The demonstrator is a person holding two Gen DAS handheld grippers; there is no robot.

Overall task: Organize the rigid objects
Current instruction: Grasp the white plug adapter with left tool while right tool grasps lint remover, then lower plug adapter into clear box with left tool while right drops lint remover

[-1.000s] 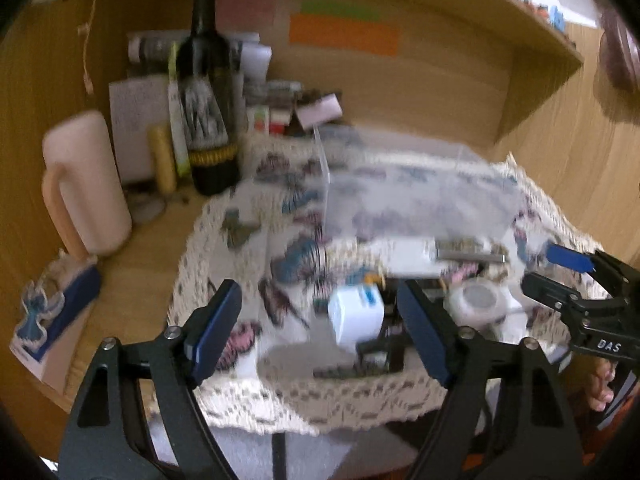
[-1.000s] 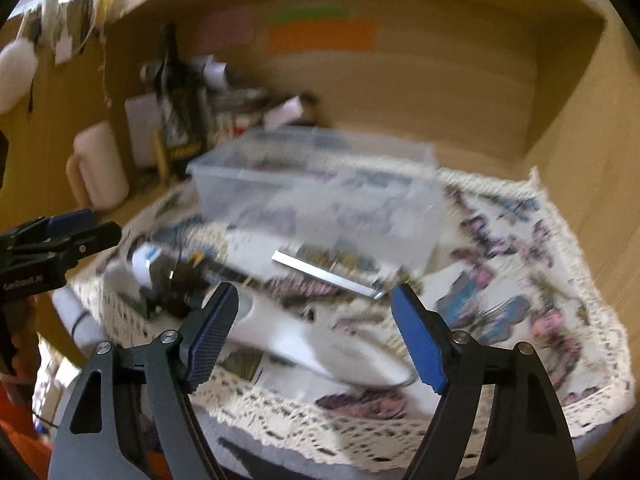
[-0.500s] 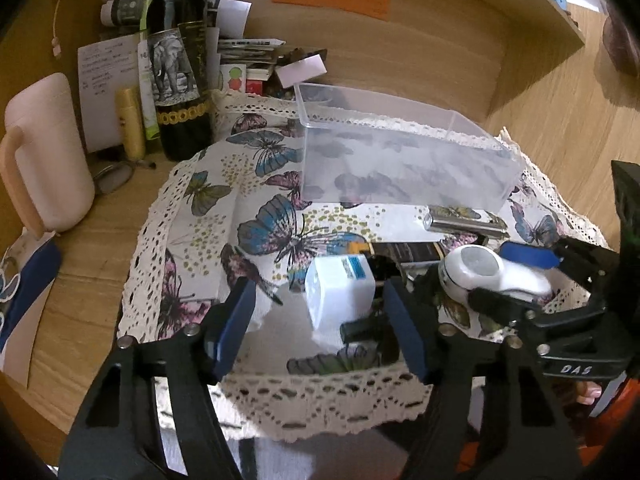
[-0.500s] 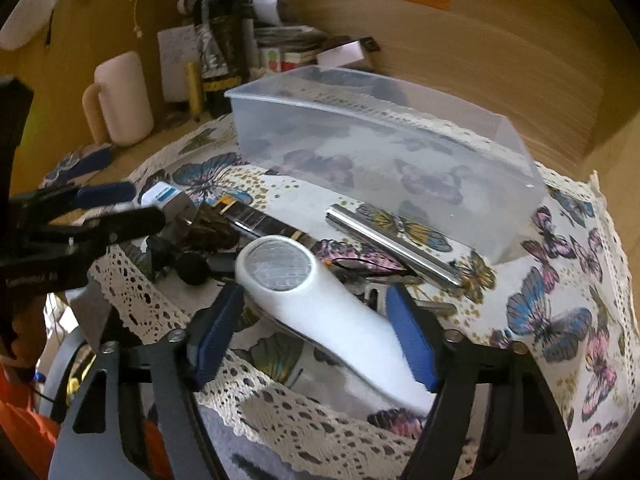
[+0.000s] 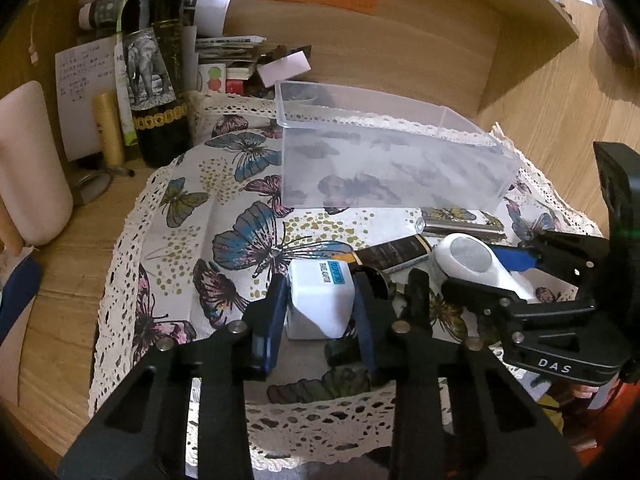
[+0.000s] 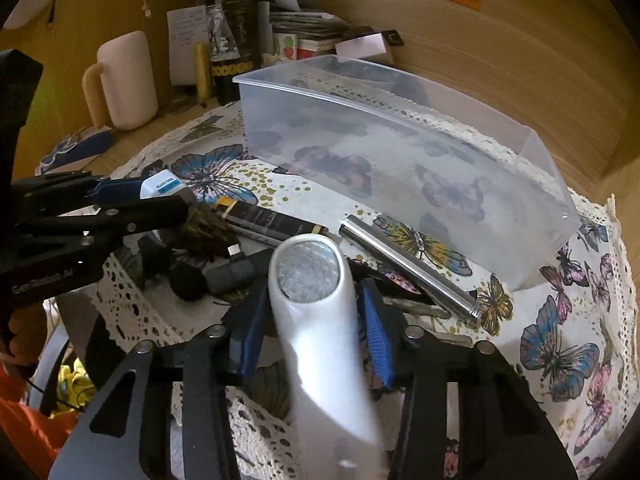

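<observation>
While left gripper fingers clamp white cube, right gripper flanks white handheld device.

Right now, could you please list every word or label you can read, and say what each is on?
"DAS": right gripper body.
White adapter blue label: too blurred to read.
Left gripper body lettering: too blurred.
Wine bottle label: elephant picture; text unreadable.
Handwritten note: too small.

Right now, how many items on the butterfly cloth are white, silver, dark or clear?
White: 2 - adapter cube, handheld device with round mesh face
Silver: 1 - metal tube
Dark: 2 that I can separate - flat black-and-gold box, black cylindrical piece
Clear: 1 - plastic bin
Total: 6
</observation>
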